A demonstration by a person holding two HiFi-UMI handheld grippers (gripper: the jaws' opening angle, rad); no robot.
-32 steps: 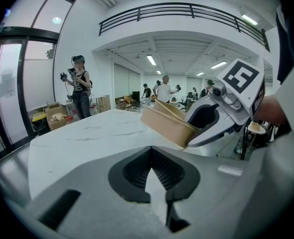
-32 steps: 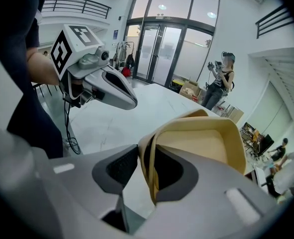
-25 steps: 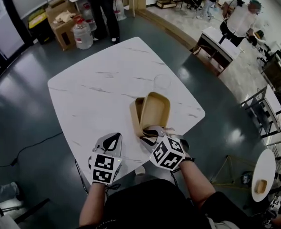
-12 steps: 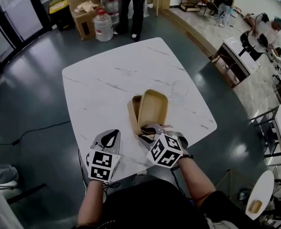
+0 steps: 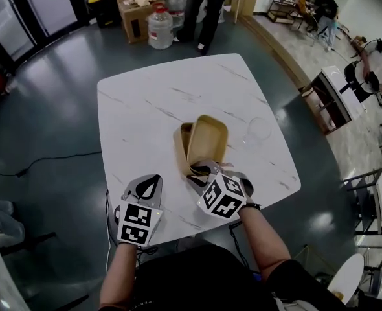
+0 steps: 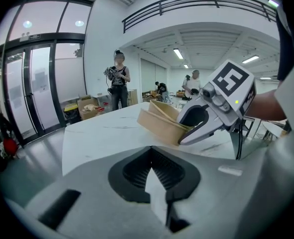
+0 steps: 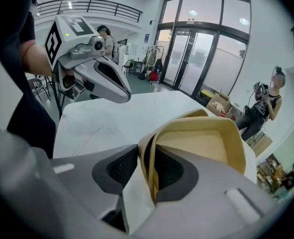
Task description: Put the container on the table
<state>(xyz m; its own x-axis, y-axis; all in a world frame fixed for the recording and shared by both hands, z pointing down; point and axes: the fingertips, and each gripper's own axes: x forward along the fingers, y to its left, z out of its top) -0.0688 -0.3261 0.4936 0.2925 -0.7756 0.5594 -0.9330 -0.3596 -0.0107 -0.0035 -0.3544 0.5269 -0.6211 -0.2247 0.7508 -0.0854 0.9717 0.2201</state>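
Note:
Two nested tan containers (image 5: 208, 140) stand tilted on edge over the white marble table (image 5: 146, 102). My right gripper (image 5: 201, 172) is shut on their near rim, and the rim runs between the jaws in the right gripper view (image 7: 149, 176). In the left gripper view the containers (image 6: 159, 121) hang low over the tabletop; whether they touch it I cannot tell. My left gripper (image 5: 153, 177) is shut and holds nothing, a little to the left of the containers near the table's front edge. Its closed tips (image 6: 157, 183) point along the table.
A clear plastic piece (image 5: 257, 131) lies on the table to the right of the containers. Beyond the far edge are cardboard boxes (image 5: 136, 8), a water jug (image 5: 160, 26) and a standing person (image 5: 207, 5). A cable (image 5: 48, 164) runs across the dark floor at the left.
Both grippers have moved a little further in over the table, the right one carrying the containers. The head view has swung, so the table sits more central. Neither grip has changed.

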